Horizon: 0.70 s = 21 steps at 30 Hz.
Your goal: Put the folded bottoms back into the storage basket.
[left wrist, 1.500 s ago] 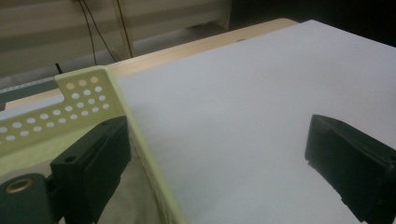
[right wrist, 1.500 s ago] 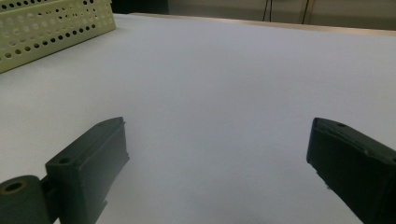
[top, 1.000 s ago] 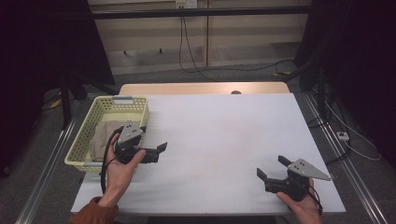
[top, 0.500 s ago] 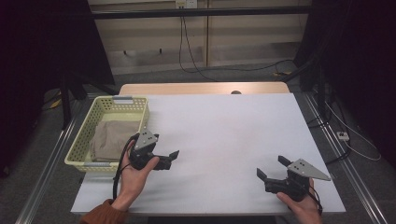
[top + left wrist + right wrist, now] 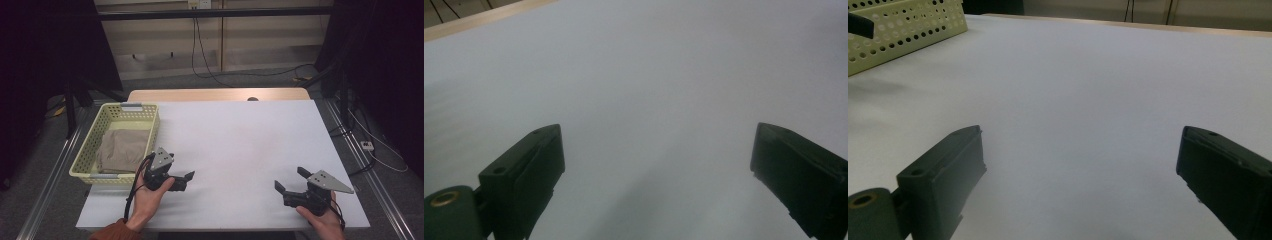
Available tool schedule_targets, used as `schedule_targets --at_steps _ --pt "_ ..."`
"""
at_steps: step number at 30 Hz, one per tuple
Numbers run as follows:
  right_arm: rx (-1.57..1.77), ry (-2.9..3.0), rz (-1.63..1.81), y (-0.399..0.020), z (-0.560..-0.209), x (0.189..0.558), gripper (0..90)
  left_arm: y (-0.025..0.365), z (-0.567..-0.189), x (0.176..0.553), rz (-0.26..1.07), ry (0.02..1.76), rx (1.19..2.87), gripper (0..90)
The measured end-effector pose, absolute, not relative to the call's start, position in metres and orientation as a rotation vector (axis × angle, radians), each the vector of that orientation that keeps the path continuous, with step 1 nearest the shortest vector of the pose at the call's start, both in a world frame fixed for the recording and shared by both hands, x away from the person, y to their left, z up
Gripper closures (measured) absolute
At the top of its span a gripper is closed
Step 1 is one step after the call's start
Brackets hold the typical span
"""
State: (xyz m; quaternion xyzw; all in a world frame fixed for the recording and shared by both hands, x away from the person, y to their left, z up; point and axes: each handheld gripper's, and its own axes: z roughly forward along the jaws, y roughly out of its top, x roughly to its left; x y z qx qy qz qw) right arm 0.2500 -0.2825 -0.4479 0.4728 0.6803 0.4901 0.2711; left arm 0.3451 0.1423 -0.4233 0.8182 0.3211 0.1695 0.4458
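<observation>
A pale yellow perforated basket (image 5: 88,146) stands at the table's left edge with a folded beige cloth (image 5: 122,149) lying in it. My left gripper (image 5: 181,179) hovers just right of the basket's near corner, over bare white tabletop, open and empty. In the left gripper view the left gripper (image 5: 656,145) has its jaws spread wide with only white surface between them. My right gripper (image 5: 290,179) sits near the front right of the table, open and empty. The right gripper view shows the same wide gap of the right gripper (image 5: 1083,140), with the basket (image 5: 908,25) far off at upper left.
The white table (image 5: 240,135) spreads wide between the two grippers. A wooden strip (image 5: 215,95) runs along its far edge. Cables lie on the floor behind, and metal rails (image 5: 60,170) flank both sides.
My left gripper has moved away from the basket's right side, rightward and toward the front, out over the bare table. The right gripper has stayed put.
</observation>
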Motion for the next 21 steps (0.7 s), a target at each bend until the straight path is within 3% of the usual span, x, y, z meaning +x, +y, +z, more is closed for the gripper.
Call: schedule_targets --at_steps 21 --pt "1.258 1.840 1.325 -0.281 -0.447 0.248 4.7 0.149 -0.440 0.326 0.458 0.808 1.983 6.8"
